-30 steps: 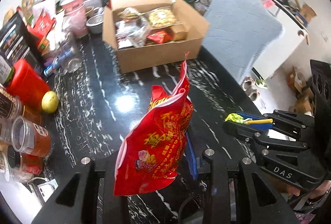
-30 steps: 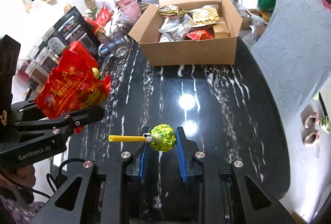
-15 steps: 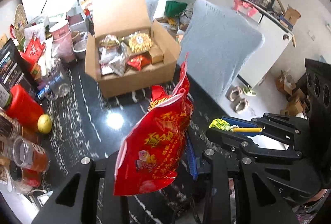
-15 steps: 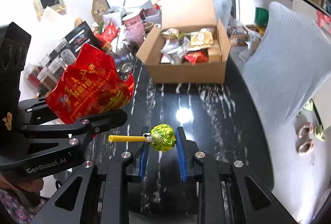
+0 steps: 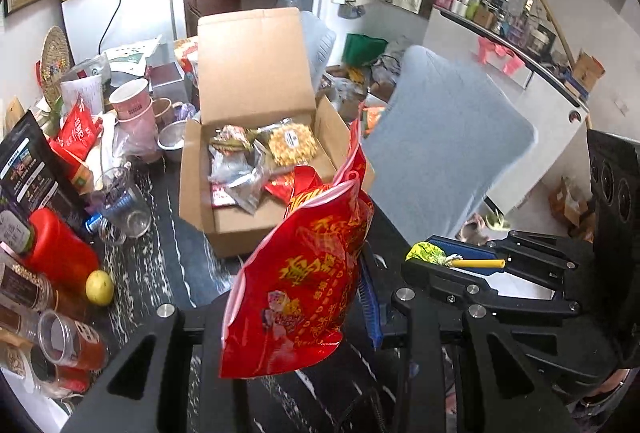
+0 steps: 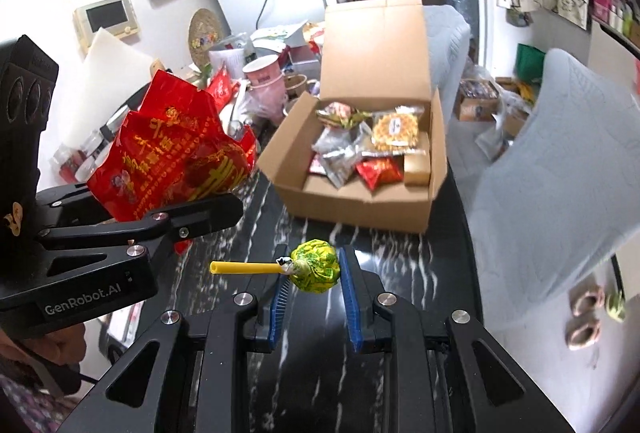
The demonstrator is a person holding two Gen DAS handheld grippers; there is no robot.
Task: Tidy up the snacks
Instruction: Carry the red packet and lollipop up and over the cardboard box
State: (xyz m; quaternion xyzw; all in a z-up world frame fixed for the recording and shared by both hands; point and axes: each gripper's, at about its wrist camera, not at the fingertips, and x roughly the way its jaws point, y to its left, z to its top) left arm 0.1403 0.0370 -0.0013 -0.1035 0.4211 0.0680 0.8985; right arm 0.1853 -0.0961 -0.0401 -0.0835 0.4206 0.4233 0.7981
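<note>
Both grippers are loaded, the left gripper [image 5: 320,313] clamped on a crinkly red foil snack bag [image 5: 304,281] and the right gripper [image 6: 312,281] on a green-wrapped yellow-stick lollipop [image 6: 316,265], so carry each above the far open cardboard box [image 6: 360,205] on the black marble tabletop [image 6: 320,353] before releasing.

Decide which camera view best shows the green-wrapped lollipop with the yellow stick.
The right wrist view: the green-wrapped lollipop with the yellow stick sits central, unobstructed. The left wrist view shows it small, side-on, wrapper partly hidden.
</note>
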